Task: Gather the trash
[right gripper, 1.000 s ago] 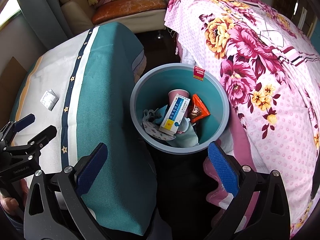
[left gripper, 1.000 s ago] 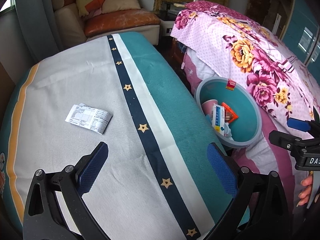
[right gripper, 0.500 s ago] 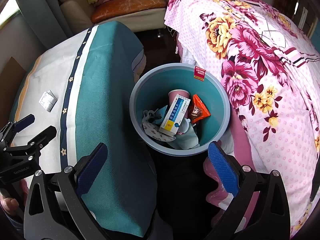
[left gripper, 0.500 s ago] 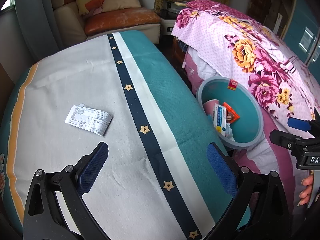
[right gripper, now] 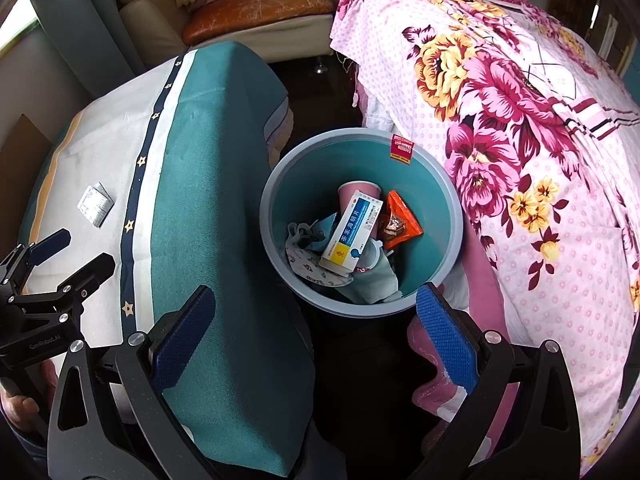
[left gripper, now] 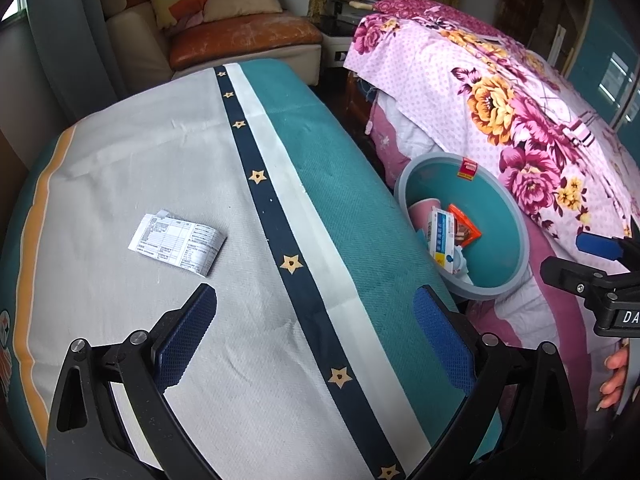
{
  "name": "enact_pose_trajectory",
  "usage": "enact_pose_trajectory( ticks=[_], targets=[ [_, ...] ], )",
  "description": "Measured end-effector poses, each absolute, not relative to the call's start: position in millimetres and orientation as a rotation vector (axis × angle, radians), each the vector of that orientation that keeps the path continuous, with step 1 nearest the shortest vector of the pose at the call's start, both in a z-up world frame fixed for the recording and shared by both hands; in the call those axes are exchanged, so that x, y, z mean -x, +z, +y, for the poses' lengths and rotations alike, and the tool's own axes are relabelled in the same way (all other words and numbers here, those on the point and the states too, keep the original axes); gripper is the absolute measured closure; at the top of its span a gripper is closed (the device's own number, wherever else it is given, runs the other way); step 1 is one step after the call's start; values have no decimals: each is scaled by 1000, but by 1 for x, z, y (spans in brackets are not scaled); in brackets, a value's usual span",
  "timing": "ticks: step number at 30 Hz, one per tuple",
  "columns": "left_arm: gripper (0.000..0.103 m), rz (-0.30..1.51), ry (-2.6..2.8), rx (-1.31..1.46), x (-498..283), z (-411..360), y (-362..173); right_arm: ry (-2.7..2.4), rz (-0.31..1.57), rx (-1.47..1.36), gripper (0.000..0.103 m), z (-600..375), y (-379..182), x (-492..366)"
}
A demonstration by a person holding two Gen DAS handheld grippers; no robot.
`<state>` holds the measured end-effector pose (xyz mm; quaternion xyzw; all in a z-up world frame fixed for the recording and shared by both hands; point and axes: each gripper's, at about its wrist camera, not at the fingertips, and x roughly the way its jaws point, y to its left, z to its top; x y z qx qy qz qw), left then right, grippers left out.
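A folded printed paper slip (left gripper: 178, 244) lies flat on the grey part of the cloth-covered table (left gripper: 120, 168); it shows small in the right wrist view (right gripper: 95, 204). My left gripper (left gripper: 316, 338) hovers open above the table, the slip just beyond its left finger. A blue-grey bin (right gripper: 448, 196) stands on the floor between table and bed, holding a white-and-blue medicine box (right gripper: 350, 232), an orange wrapper (right gripper: 400, 220), a pink cup (right gripper: 356, 192) and crumpled cloth. My right gripper (right gripper: 316, 338) hangs open and empty above the bin's near rim.
A bed with a pink floral cover (right gripper: 520, 120) rises right of the bin. A sofa with an orange cushion (left gripper: 244, 36) and pillows stands behind the table. The bin (left gripper: 516, 232) sits tight against the table's teal edge. A hand (left gripper: 614, 380) holds the right gripper.
The left wrist view has shifted slightly, so the slip and bin sit a little further right. The right gripper has barely moved. Both stay open.
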<state>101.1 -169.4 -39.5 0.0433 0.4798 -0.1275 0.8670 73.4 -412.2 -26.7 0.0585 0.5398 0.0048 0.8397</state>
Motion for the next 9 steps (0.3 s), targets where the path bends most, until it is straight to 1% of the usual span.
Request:
enact_pose_trajectory(
  ticks=[9],
  targets=[
    [4,1033,-281,-90,-105,-171,-45,9,1139,-124,7,-413,-26,-74]
  ],
)
